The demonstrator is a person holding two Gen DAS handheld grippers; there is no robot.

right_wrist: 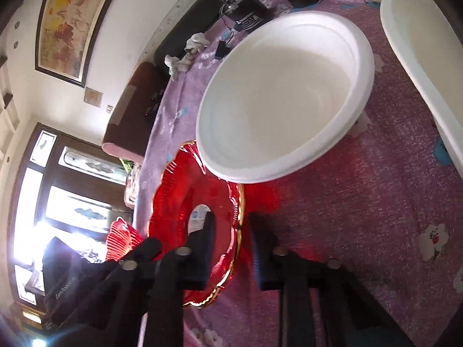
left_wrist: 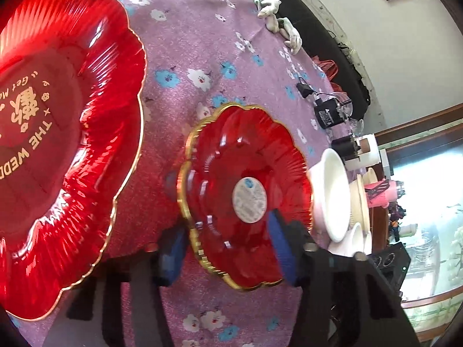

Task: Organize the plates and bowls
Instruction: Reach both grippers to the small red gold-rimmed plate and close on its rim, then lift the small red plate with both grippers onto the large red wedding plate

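Observation:
A small red gold-rimmed bowl (left_wrist: 246,196) with a white label sits on the purple flowered tablecloth (left_wrist: 185,57). My left gripper (left_wrist: 228,243) is open with its blue-padded jaws on either side of the bowl's near rim. A large red gold-rimmed plate (left_wrist: 63,150) lies to the left. In the right wrist view my right gripper (right_wrist: 231,248) is open with its jaws astride the rim of the same red bowl (right_wrist: 179,202). A white bowl (right_wrist: 283,98) lies just beyond it, and another white dish (right_wrist: 425,66) lies at the right.
White bowls and cream plates (left_wrist: 335,196) stand at the table's right edge. Black adapters (left_wrist: 330,112), cables and white cloth scraps (left_wrist: 277,23) lie along the far edge. A dark sofa (right_wrist: 130,115) lies beyond the table.

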